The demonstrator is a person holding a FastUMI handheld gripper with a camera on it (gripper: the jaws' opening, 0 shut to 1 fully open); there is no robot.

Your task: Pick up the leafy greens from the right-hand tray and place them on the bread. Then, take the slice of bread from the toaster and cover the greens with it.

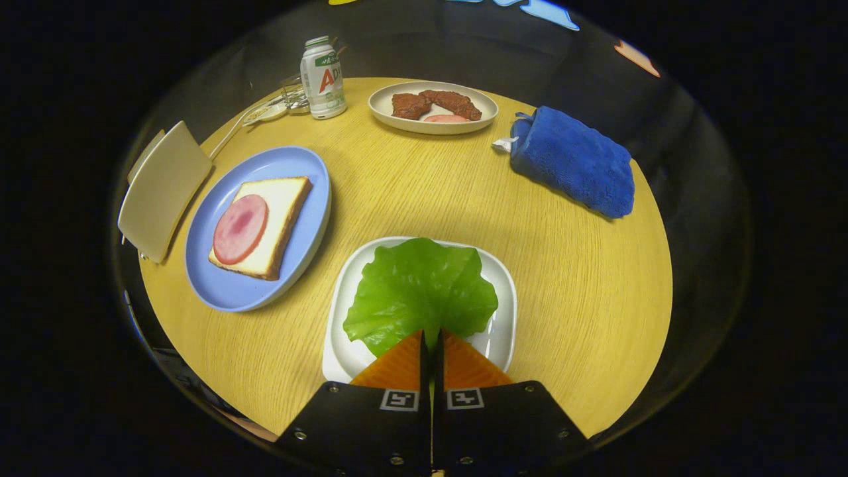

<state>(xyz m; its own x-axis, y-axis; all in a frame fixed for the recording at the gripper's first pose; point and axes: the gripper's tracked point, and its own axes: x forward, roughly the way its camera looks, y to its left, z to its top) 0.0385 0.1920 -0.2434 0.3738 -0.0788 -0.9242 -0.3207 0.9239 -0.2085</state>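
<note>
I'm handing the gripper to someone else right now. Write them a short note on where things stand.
Tongs: fingers closed together, tips at the near edge of the lettuce leaf; whether they pinch it is unclear.
Lettuce leaf lies on the white square tray, just ahead of the fingers.
Bread slice with a ham round on top sits on the blue plate, beyond the tray.
Done: nothing placed yet.
Left: move the leaf onto the bread, then cover it with the toaster's slice.
</note>
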